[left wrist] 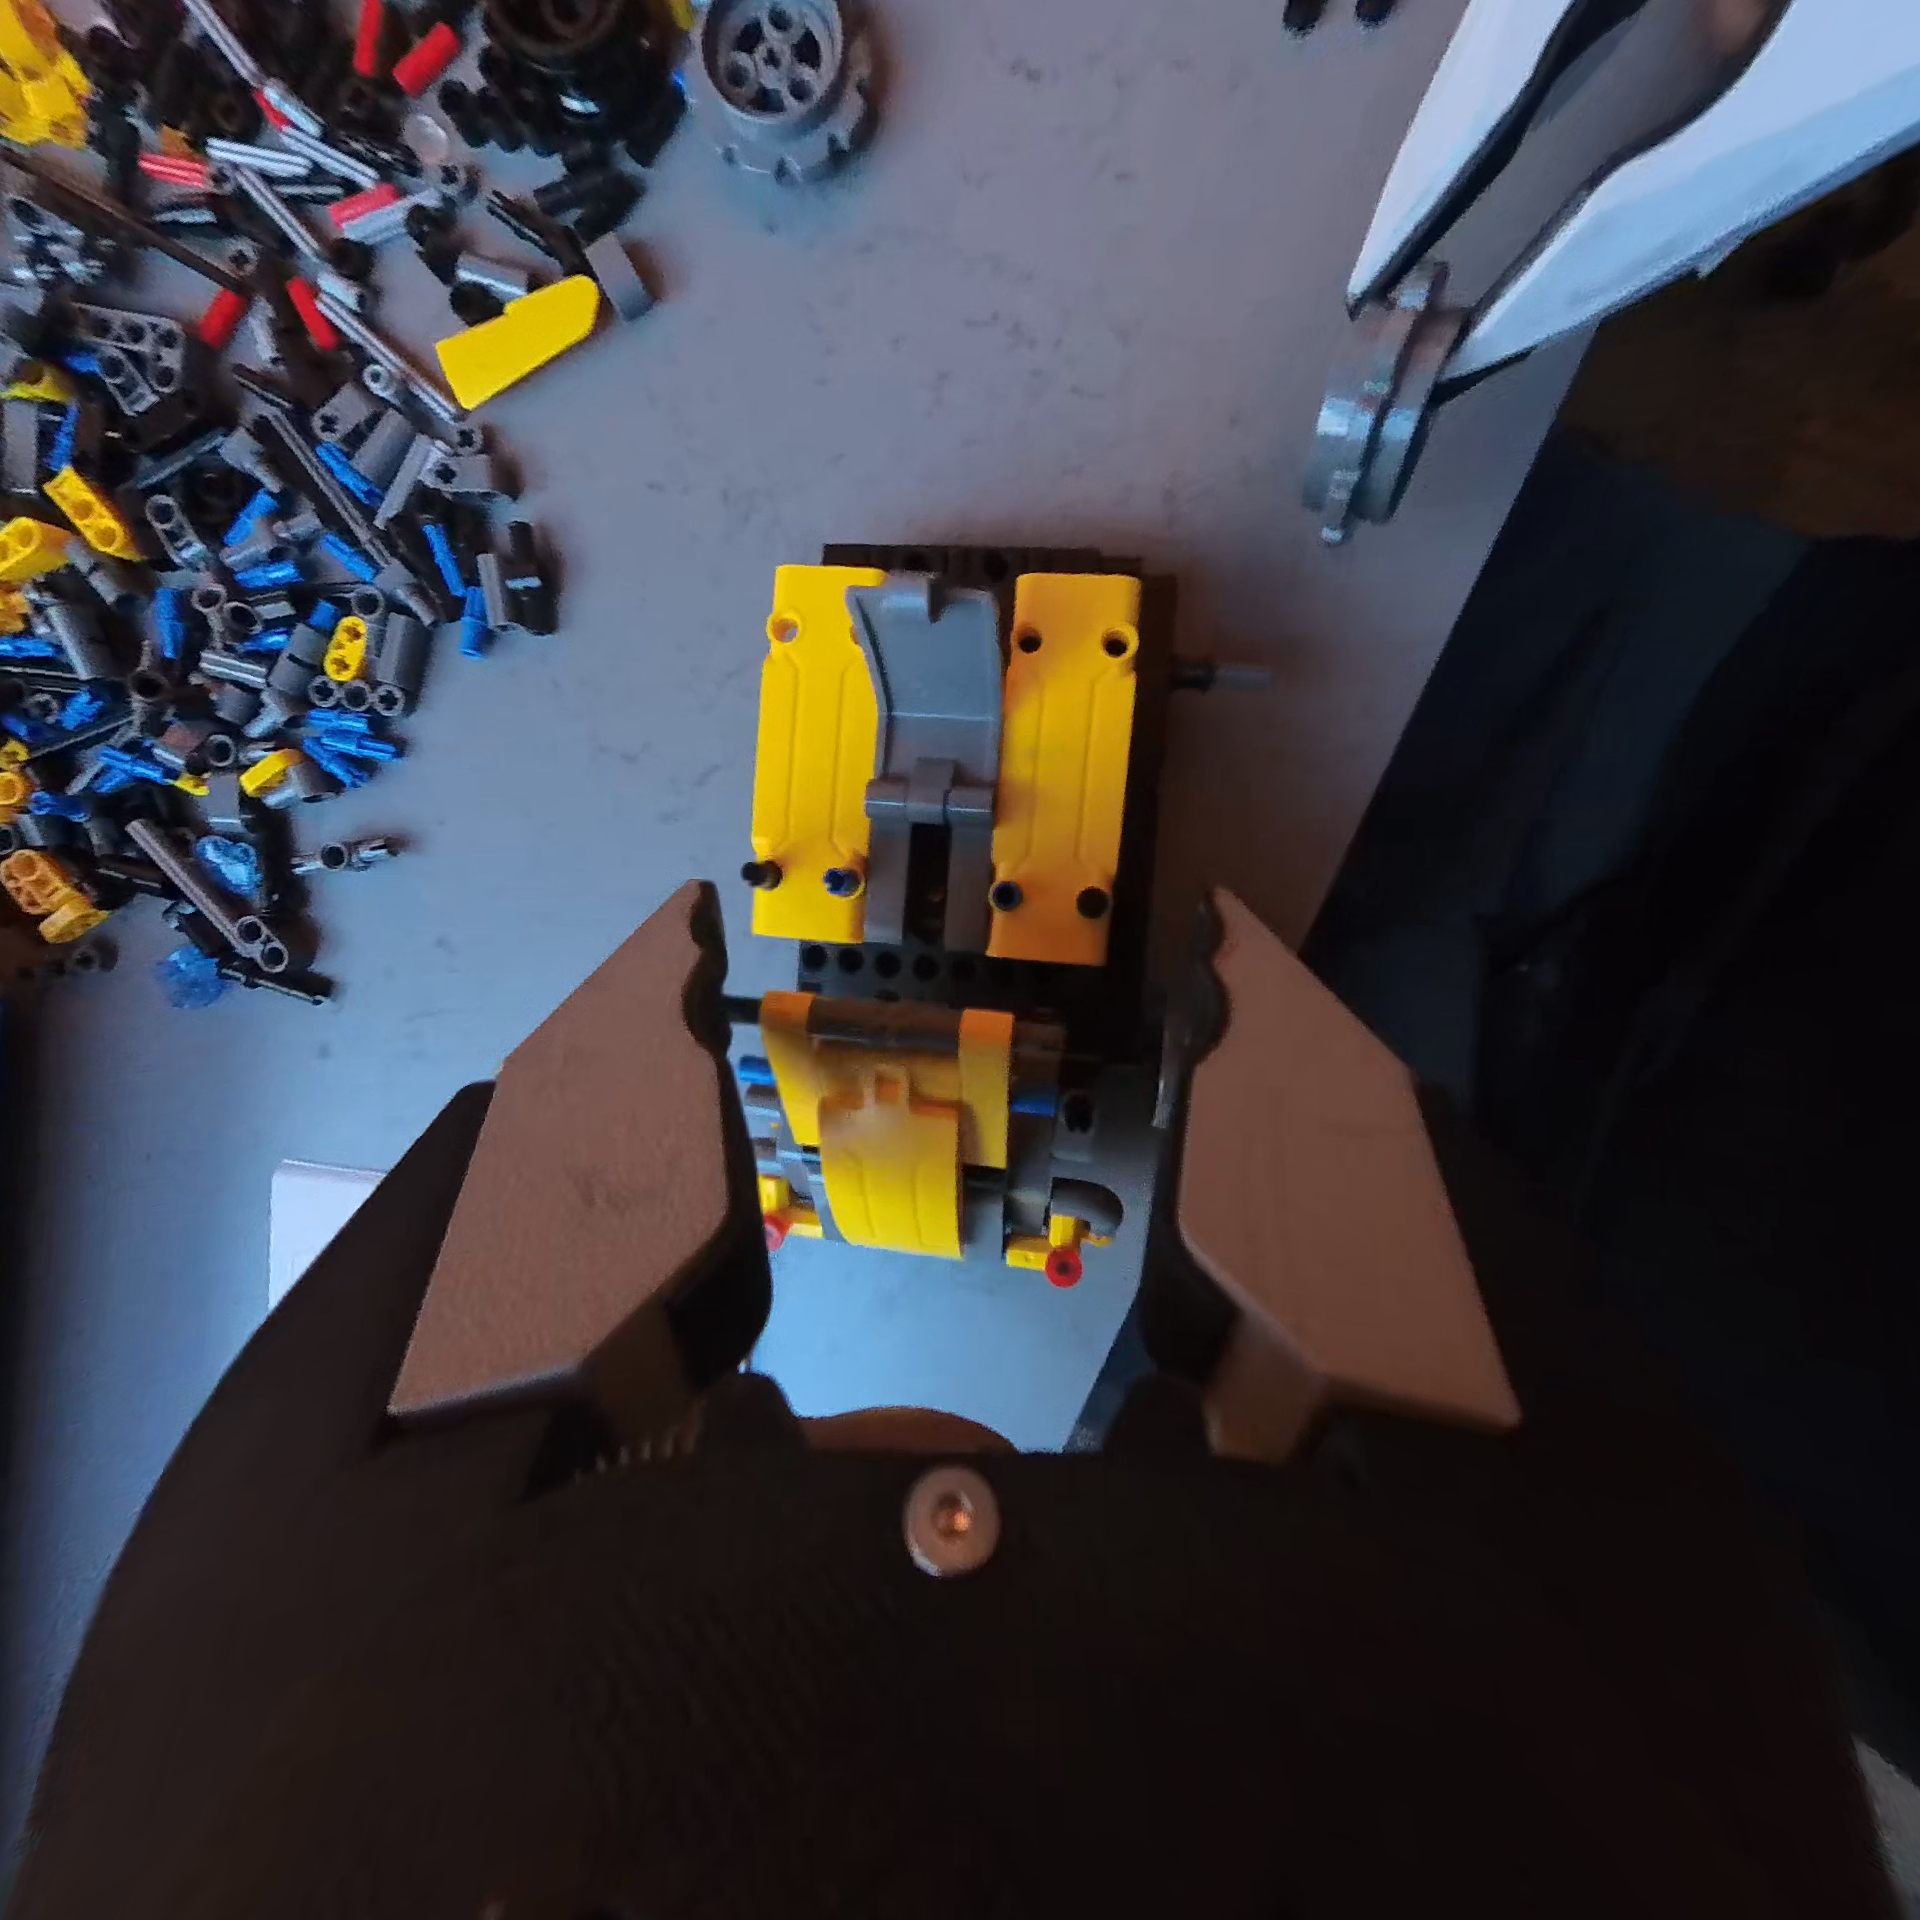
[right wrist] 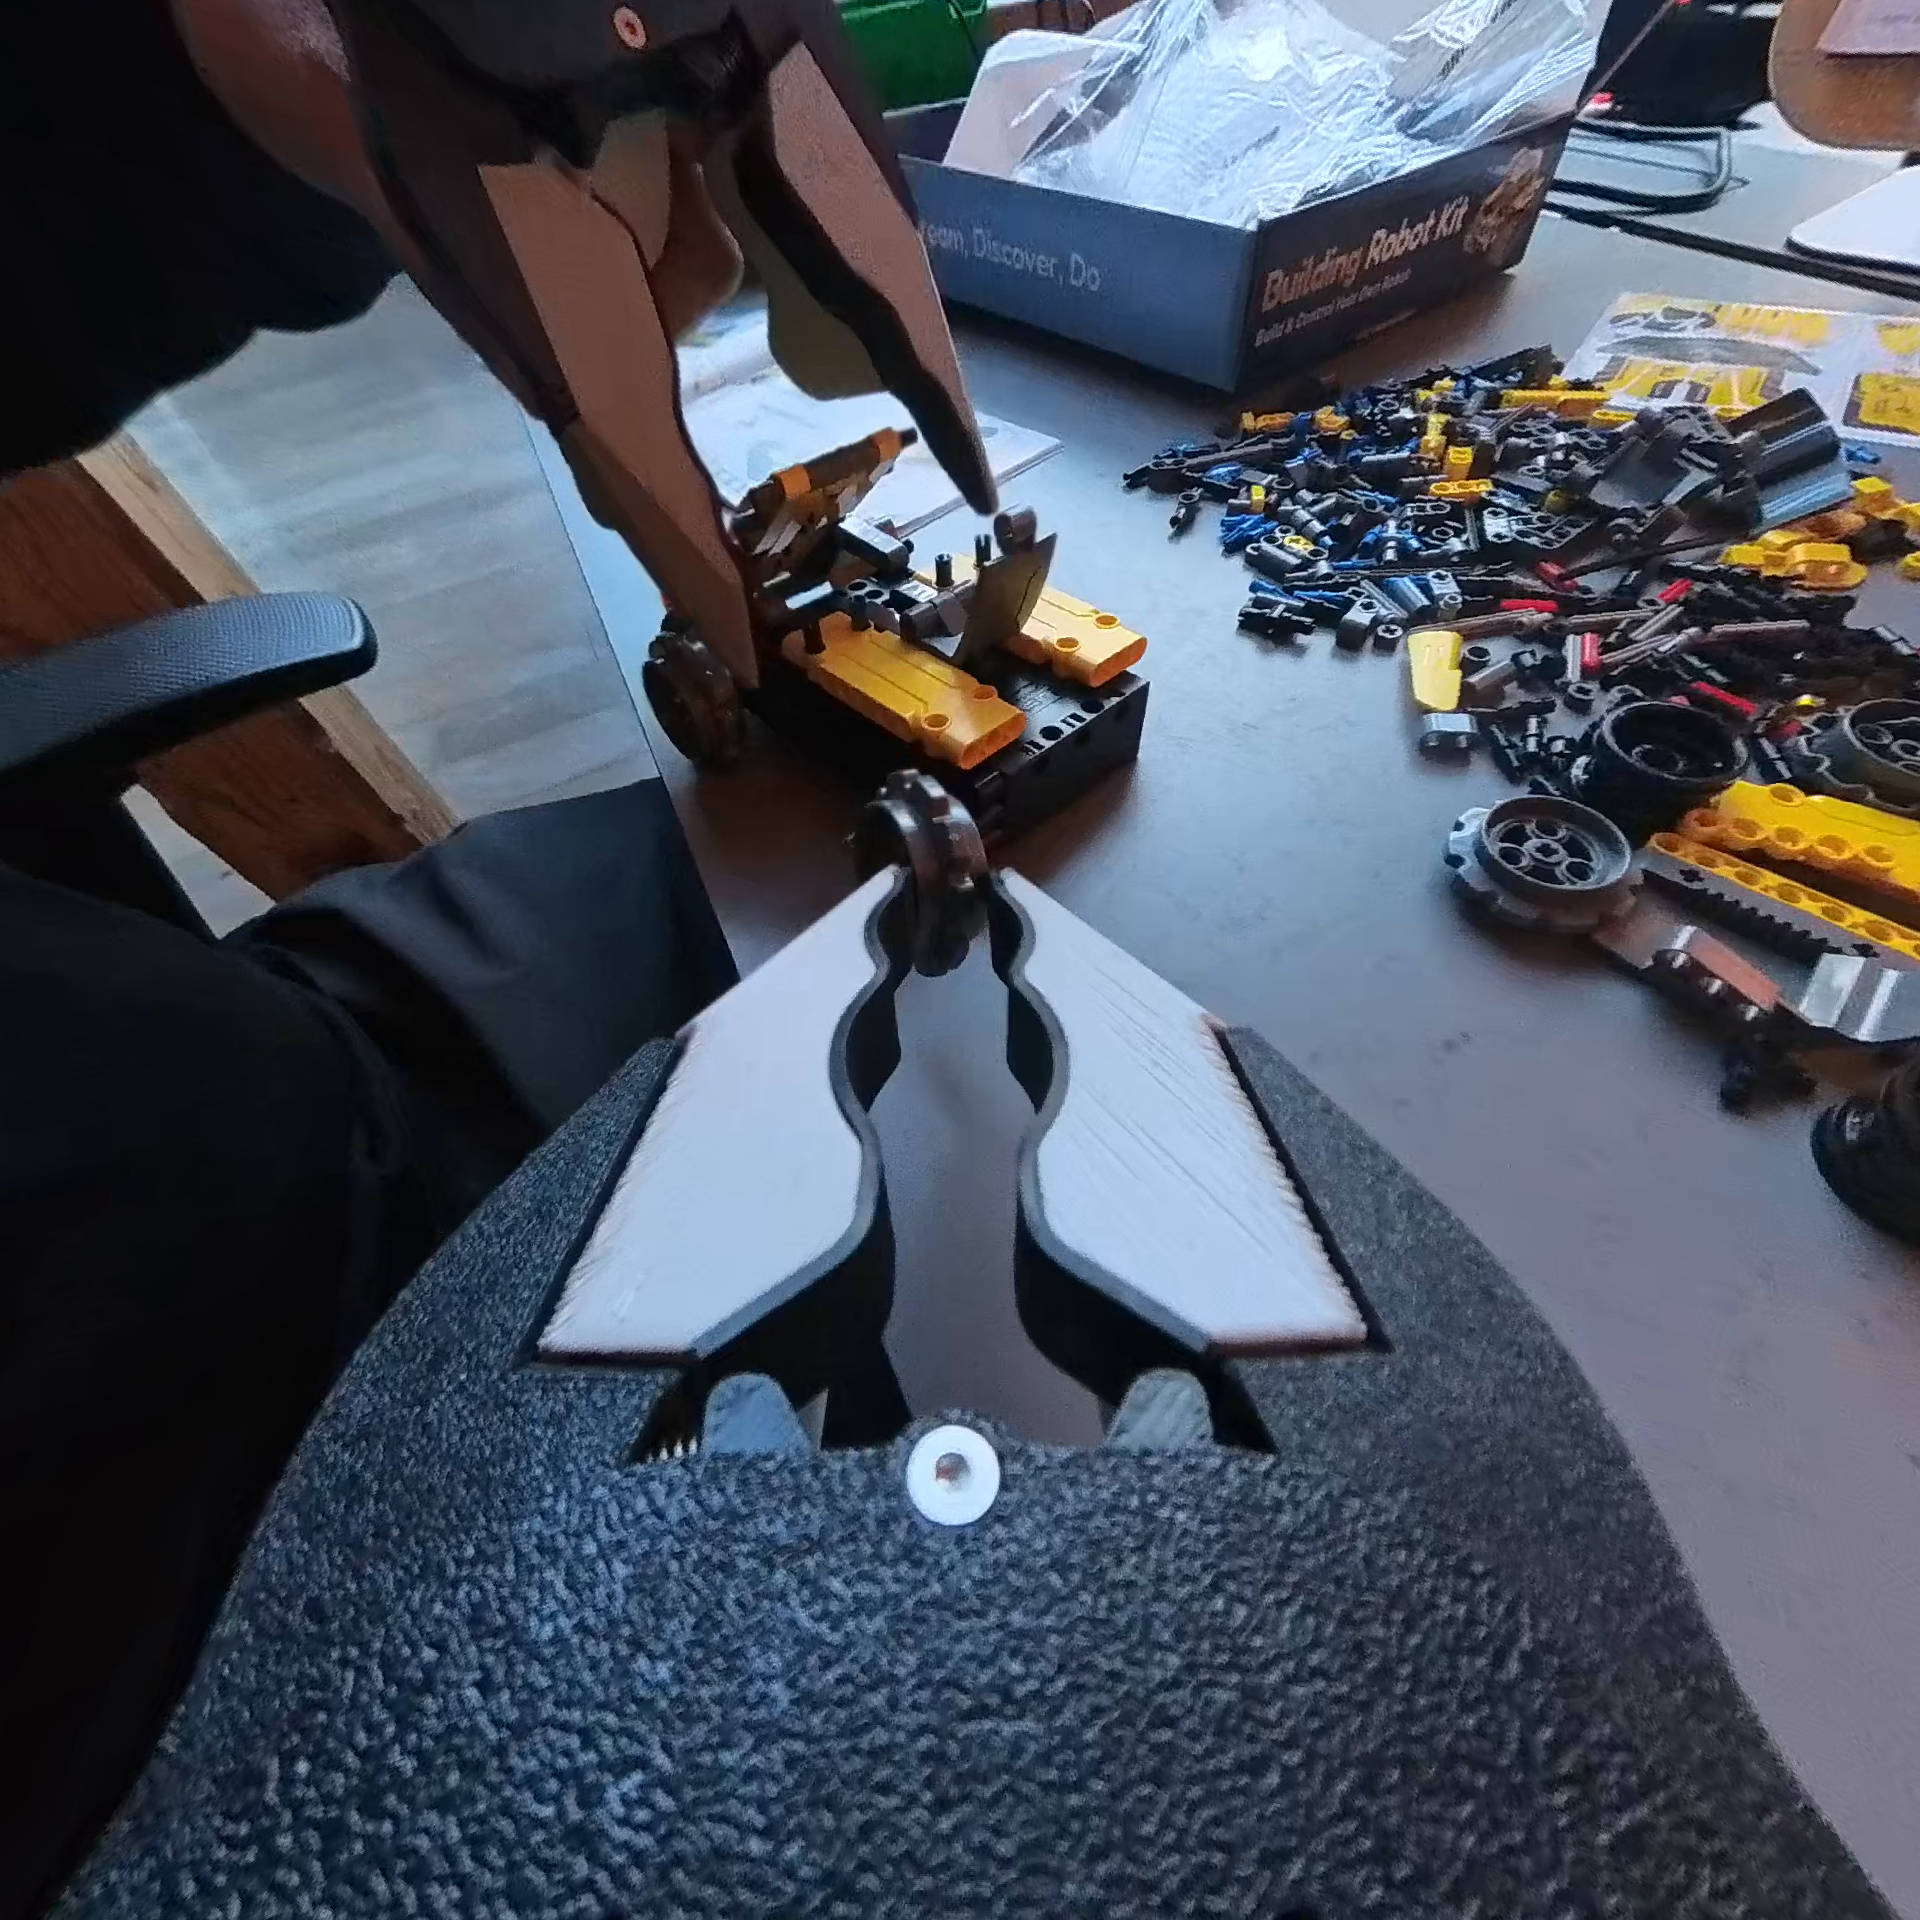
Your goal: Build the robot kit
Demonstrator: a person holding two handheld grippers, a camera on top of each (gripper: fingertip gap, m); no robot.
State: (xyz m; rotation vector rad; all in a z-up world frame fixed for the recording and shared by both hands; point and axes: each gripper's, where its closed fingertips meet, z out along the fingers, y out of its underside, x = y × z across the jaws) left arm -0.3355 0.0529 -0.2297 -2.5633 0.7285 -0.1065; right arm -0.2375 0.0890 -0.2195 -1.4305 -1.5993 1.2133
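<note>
A yellow, grey and black brick vehicle model (left wrist: 1060,748) stands on the grey table (left wrist: 914,364). My left gripper (left wrist: 956,935), with brown fingers, is closed around the model's front end; one finger touches its left side, the other rests against a wheel (left wrist: 1179,1039) on its right side. In the right wrist view the left gripper (right wrist: 862,582) comes down from above over the model (right wrist: 935,686). My right gripper (right wrist: 940,883), with white fingers, is shut on a dark grey toothed wheel hub (right wrist: 920,842) just beside the model's rear corner. In the left wrist view the right gripper (left wrist: 1418,312) holds that hub (left wrist: 1361,436).
A big pile of loose small pieces (left wrist: 208,520) lies left of the model, also seen in the right wrist view (right wrist: 1507,520). A spare grey hub (right wrist: 1548,857), black tyres (right wrist: 1662,758), yellow beams (right wrist: 1808,842), a kit box (right wrist: 1143,281), a booklet (right wrist: 997,452) and a chair armrest (right wrist: 177,655) surround it.
</note>
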